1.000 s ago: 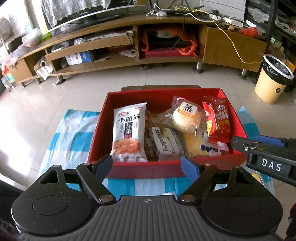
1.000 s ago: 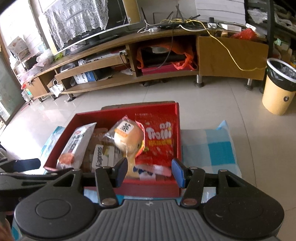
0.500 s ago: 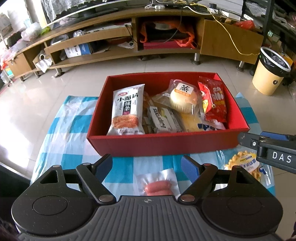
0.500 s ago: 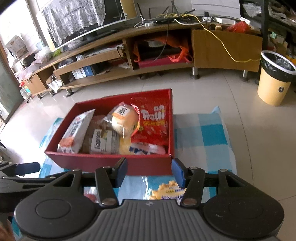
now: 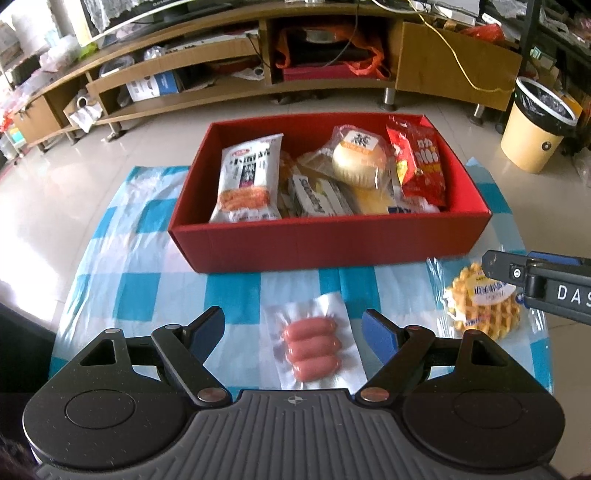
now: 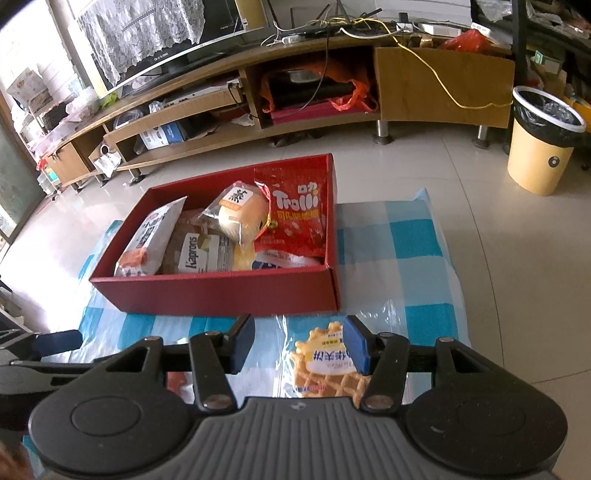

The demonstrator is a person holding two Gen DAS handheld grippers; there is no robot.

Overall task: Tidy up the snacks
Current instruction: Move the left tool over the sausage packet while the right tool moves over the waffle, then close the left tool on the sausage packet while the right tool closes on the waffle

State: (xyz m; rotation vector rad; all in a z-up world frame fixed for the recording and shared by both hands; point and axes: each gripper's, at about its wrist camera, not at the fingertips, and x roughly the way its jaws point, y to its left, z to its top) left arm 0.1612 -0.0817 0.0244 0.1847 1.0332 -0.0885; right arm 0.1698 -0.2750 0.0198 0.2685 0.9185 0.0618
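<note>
We're over a blue-and-white checked cloth (image 5: 236, 291) spread across a low surface, pale glossy floor tiles (image 6: 461, 166) all round it. At twelve o'clock in the left wrist view sits the red box (image 5: 332, 240), already stocked: a white noodle packet (image 5: 247, 181) at its left end, a wrapped bun (image 5: 356, 157) in the middle, a Kaprons pack (image 6: 201, 254) below the bun, and a red Trolli bag (image 6: 295, 218) leaning on the right wall.

The left gripper (image 5: 293, 332) hangs with its blue pads wide apart, released, nothing pinched. Lying on the cloth between them, near six o'clock, is a sealed sausage pack (image 5: 312, 349), well short of the box. Over at three o'clock a bagged waffle (image 5: 480, 306) rests on the cloth, partly under the other tool.

Right wrist view now: the right gripper (image 6: 299, 349) is set narrower, but the jaws stand unclenched and empty, and the waffle lies just below its right pad.

Beyond, a long curved wooden TV stand (image 6: 295, 88) runs across from nine to two o'clock, a lace-draped screen (image 6: 155, 33) on top, cables and a yellow cord (image 6: 443, 85) trailing across its right-hand panel. A yellow bin (image 6: 543, 140) with a black liner stands at two o'clock.
</note>
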